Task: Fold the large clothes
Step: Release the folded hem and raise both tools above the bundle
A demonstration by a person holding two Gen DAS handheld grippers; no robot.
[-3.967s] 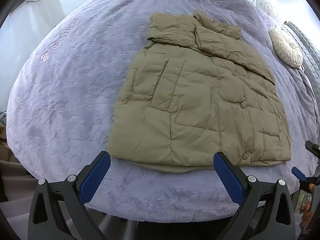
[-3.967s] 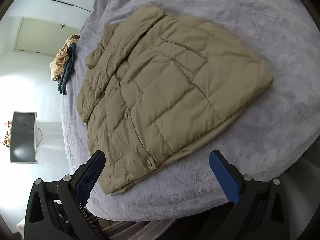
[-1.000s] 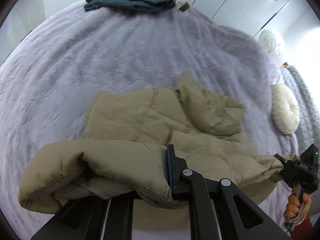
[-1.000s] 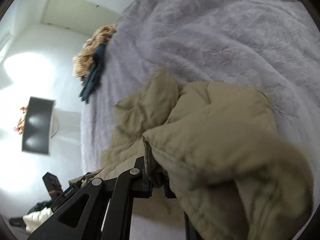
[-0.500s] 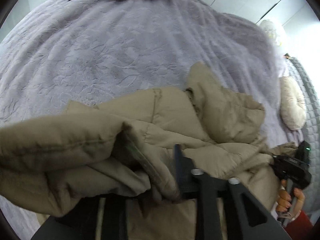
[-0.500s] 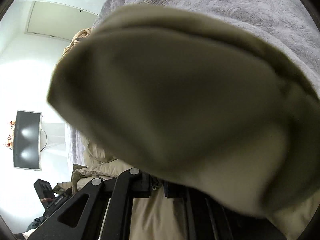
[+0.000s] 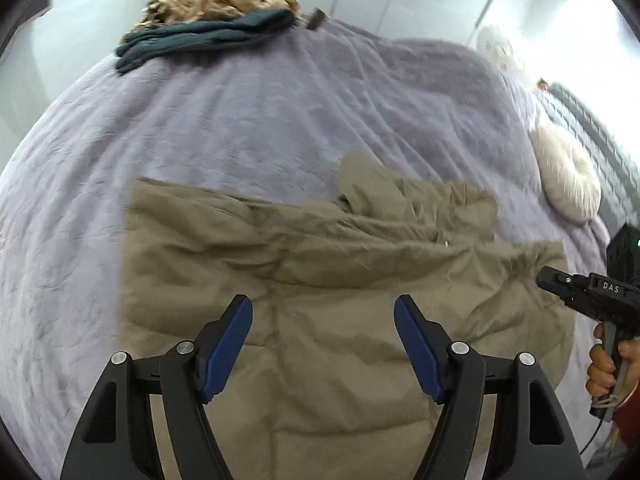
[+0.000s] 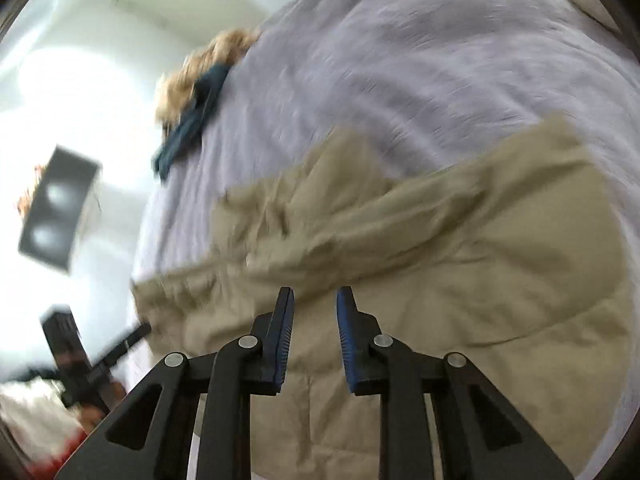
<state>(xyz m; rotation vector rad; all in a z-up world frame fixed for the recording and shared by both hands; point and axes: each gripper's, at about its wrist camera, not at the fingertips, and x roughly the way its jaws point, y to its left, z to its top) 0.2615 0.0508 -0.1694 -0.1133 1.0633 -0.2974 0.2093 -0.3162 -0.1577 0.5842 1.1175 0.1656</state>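
1. Left wrist view: the left gripper (image 7: pixel 323 316) hangs over the tan padded jacket (image 7: pixel 320 280), which lies folded on the lilac bedspread (image 7: pixel 248 120). Its jaws have just been opening and stand wide, gripping nothing. The right gripper (image 7: pixel 546 280) reaches the jacket's right edge.
2. Right wrist view: the right gripper's jaws have just been opening and stand narrowly apart above the blurred jacket, nothing pinched between them.

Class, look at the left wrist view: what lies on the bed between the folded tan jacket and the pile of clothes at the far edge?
Only bare lavender bedspread lies between the jacket and the pile of clothes.
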